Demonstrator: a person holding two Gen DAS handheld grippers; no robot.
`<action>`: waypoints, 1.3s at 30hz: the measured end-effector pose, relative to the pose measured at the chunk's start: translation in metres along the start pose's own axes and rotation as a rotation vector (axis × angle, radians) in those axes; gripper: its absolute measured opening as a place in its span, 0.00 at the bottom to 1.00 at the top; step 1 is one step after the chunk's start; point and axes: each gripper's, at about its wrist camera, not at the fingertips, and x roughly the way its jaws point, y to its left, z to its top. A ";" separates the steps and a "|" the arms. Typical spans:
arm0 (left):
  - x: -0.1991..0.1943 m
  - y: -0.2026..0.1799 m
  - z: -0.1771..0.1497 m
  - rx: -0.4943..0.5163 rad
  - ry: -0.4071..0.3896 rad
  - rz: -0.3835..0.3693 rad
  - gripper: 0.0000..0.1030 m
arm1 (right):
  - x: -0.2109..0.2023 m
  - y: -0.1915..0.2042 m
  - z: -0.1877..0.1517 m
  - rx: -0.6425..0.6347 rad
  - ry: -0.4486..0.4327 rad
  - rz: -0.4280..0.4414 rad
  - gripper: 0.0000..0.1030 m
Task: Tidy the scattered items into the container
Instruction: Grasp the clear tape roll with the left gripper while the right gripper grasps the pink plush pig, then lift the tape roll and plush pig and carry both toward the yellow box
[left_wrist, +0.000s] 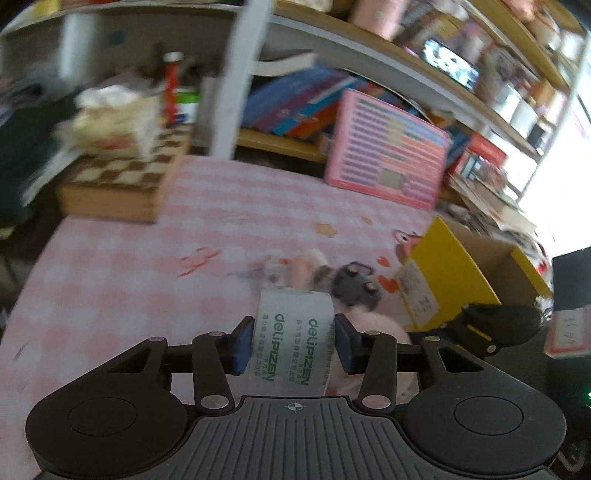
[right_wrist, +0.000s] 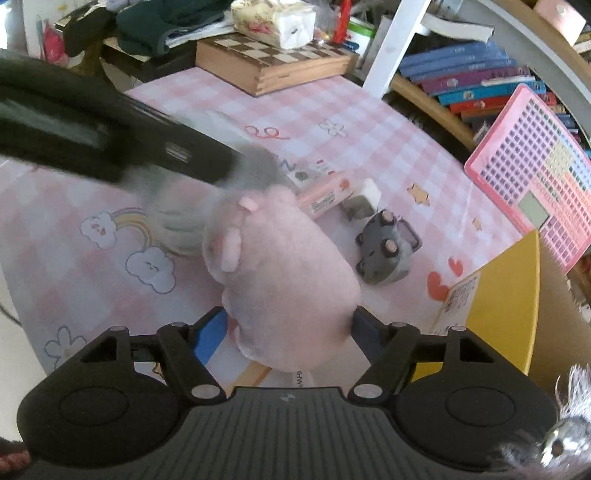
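My left gripper (left_wrist: 294, 345) is shut on a white tape roll (left_wrist: 291, 332) with green lettering, its blue pads pressing both flat sides above the pink checked tablecloth (left_wrist: 129, 258). In the right wrist view that roll is a grey blur (right_wrist: 177, 225) under a black tool body. My right gripper (right_wrist: 288, 328) is shut on a pink plush toy (right_wrist: 288, 266). Beyond it lie a grey toy car (right_wrist: 388, 254), a pink tube (right_wrist: 325, 192) and a white eraser (right_wrist: 371, 190). An open yellow cardboard box (right_wrist: 506, 295) stands at the right, also seen from the left wrist as the box (left_wrist: 447, 273).
A wooden chessboard box (right_wrist: 273, 66) with a tissue pack (right_wrist: 277, 22) on it sits at the table's far side. A pink keyboard toy (right_wrist: 535, 184) leans against shelves of books (right_wrist: 472, 77). Dark clothing (right_wrist: 155, 26) is piled at the far left.
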 end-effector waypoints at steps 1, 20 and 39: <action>-0.004 0.005 -0.001 -0.020 -0.001 0.009 0.42 | 0.003 0.002 -0.001 0.003 0.012 0.002 0.68; -0.041 0.018 -0.019 -0.066 -0.036 0.084 0.42 | -0.026 -0.004 -0.008 0.180 -0.054 0.097 0.47; -0.077 0.000 -0.027 -0.047 -0.079 0.053 0.42 | -0.081 -0.003 -0.039 0.291 -0.092 0.134 0.40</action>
